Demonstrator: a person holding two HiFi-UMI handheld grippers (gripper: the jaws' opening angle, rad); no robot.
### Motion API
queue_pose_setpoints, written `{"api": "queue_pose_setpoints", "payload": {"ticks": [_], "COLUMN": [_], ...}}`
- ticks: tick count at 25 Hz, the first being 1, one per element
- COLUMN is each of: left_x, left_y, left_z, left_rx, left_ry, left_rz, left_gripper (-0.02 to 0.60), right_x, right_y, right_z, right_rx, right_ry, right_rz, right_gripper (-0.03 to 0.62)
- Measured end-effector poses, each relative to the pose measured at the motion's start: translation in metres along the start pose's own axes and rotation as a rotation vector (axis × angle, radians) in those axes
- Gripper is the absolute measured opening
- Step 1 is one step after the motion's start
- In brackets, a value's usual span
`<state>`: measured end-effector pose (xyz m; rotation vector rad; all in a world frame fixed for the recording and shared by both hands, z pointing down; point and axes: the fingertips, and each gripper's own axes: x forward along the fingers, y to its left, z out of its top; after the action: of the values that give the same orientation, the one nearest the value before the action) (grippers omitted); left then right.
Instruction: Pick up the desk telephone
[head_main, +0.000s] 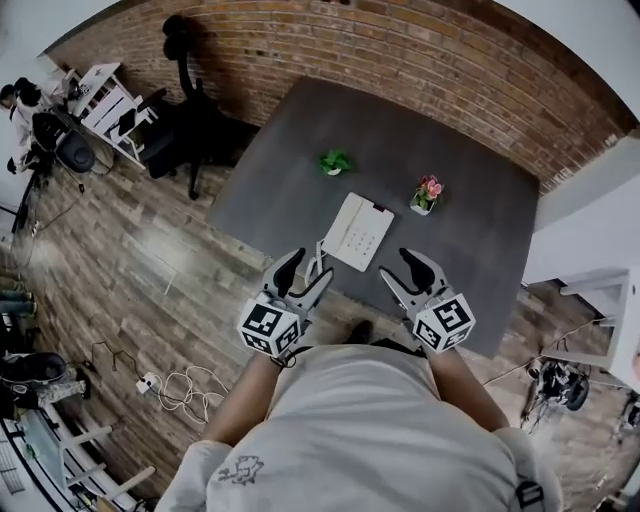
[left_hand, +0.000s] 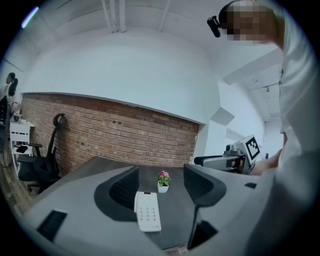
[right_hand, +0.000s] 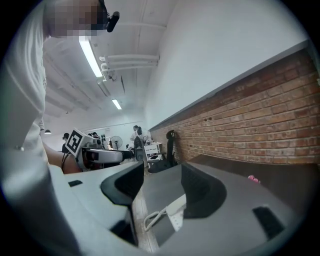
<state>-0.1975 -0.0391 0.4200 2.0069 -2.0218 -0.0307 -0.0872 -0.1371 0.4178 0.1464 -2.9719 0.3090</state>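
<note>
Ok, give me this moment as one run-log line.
stage: pre-grasp | left gripper: open, empty | right gripper: open, empty | white desk telephone: untouched on dark grey table, ahead of both grippers

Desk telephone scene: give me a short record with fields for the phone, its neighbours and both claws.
telephone: white, flat on the grey table, near its front edge
farther back: green plant at left, pink flower pot at right
left claw: open, empty, short of the telephone
right claw: open, empty, short of the telephone
pickup: not yet done
</note>
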Motion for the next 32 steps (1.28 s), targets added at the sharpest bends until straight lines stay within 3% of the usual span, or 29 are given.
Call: {"api": "queue_pose_setpoints", "payload": {"ticks": [14, 23, 32], "left_x": [0.087, 0.120, 0.143], "left_y": [-0.004, 0.037, 0.071], "left_z": [-0.001, -0.020, -0.042], "left_rx": [0.038, 0.036, 0.023], "left_ry": [0.094, 0.209, 0.318], "left_rz": [-0.186, -0.308, -0.416], "left_gripper": [0.295, 0.293, 0.293], "right_x": [-0.008, 0.011, 0.038], "right_y": [-0.055, -0.085, -0.101], "right_z": [-0.021, -0.031, -0.065], "right_rx": [0.080, 0.143, 0.214], "right_ry": [0.038, 0.068, 0.130], "right_rz": [-0.110, -0.218, -0.309], "right_gripper": [0.235, 0.233, 0.233]}}
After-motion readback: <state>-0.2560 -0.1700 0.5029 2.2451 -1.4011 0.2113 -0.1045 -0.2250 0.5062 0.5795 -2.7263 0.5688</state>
